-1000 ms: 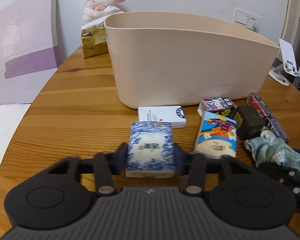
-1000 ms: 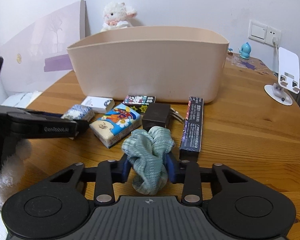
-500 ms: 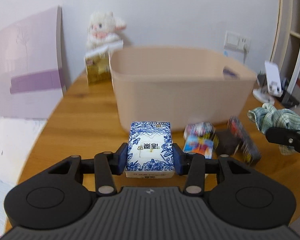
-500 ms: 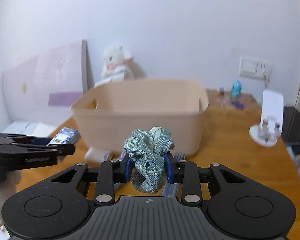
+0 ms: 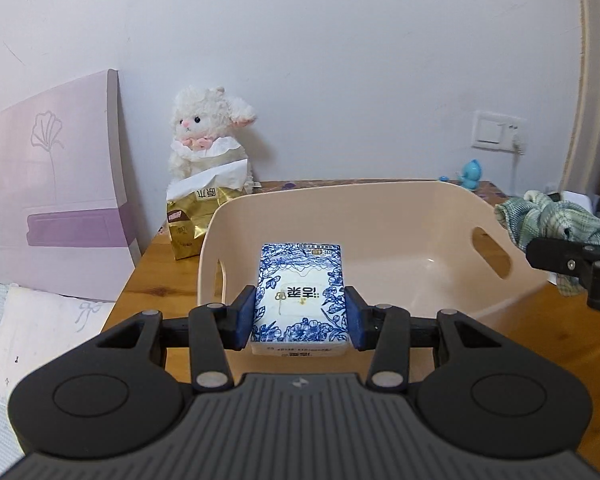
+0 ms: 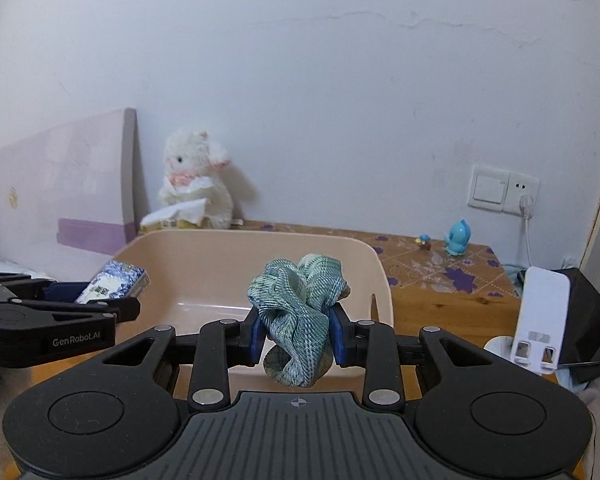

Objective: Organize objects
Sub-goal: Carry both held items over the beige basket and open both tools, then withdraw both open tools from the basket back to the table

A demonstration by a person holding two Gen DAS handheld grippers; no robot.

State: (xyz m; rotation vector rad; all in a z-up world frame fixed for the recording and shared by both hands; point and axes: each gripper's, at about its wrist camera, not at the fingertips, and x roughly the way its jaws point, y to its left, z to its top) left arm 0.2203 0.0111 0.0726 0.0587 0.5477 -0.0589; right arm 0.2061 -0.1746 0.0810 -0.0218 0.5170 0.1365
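Both grippers are now being held higher than a second ago, above the beige basket (image 5: 400, 200) instead of low over the wooden table (image 5: 560, 332). A blue-and-white tissue pack (image 5: 300, 296) is being clamped by the left gripper (image 5: 300, 318) over the basket's near rim. A crumpled green checked cloth (image 6: 298, 316) is being pinched by the right gripper (image 6: 298, 334), seemingly over the near wall.

tissue pack (image 5: 300, 296): white with blue floral print
cloth (image 6: 300, 320): green and pale plaid weave
bin (image 5: 400, 216): plain peach-beige
plush lamb (image 5: 204, 136): white — pink nose, ears and bow
foil pack (image 5: 188, 220): gold
board (image 5: 52, 200): pale lilac — darker purple band
table (image 5: 160, 272): orange-brown wood grain
gripper pads (image 5: 245, 316): blue on black
figurine (image 6: 457, 237): bright blue
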